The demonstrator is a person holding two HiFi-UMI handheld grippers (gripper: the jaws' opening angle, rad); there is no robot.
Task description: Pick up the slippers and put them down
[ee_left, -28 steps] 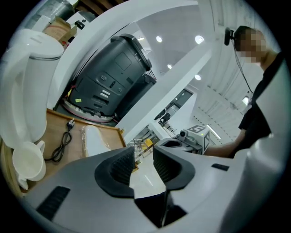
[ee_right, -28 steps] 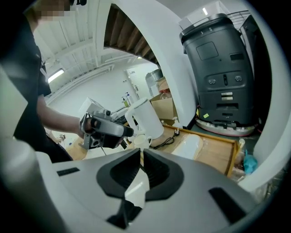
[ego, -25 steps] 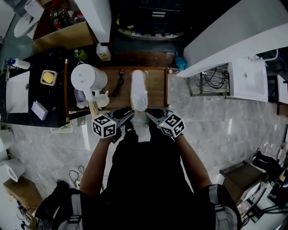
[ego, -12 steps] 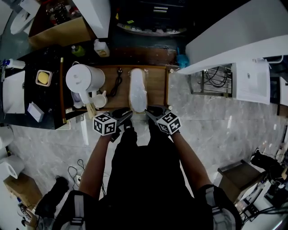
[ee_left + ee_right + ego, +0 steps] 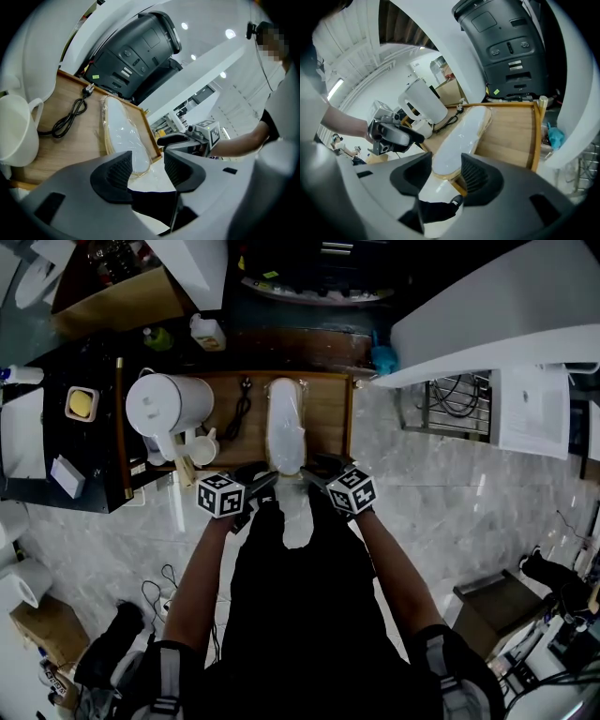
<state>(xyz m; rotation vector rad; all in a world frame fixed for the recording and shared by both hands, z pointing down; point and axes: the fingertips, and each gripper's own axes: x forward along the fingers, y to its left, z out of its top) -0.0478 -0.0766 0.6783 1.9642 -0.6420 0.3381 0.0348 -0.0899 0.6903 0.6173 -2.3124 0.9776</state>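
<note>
Slipper (image 5: pixel 285 427) in the middle of the wooden surface (image 5: pixel 328 418), lying lengthwise. Its long axis runs straight away from the person, and its near end is right at the surface's front edge. The left gripper (image 5: pixel 147 165) is at that front edge on one side of the slipper's end and the right gripper (image 5: pixel 446 169) on the other, both angled in and down toward it. Both have just been opening their jaws, and the pads stand apart, pressing nothing. Neither looks nearer; a grip from either would likely come across the narrow width at that near end.
</note>
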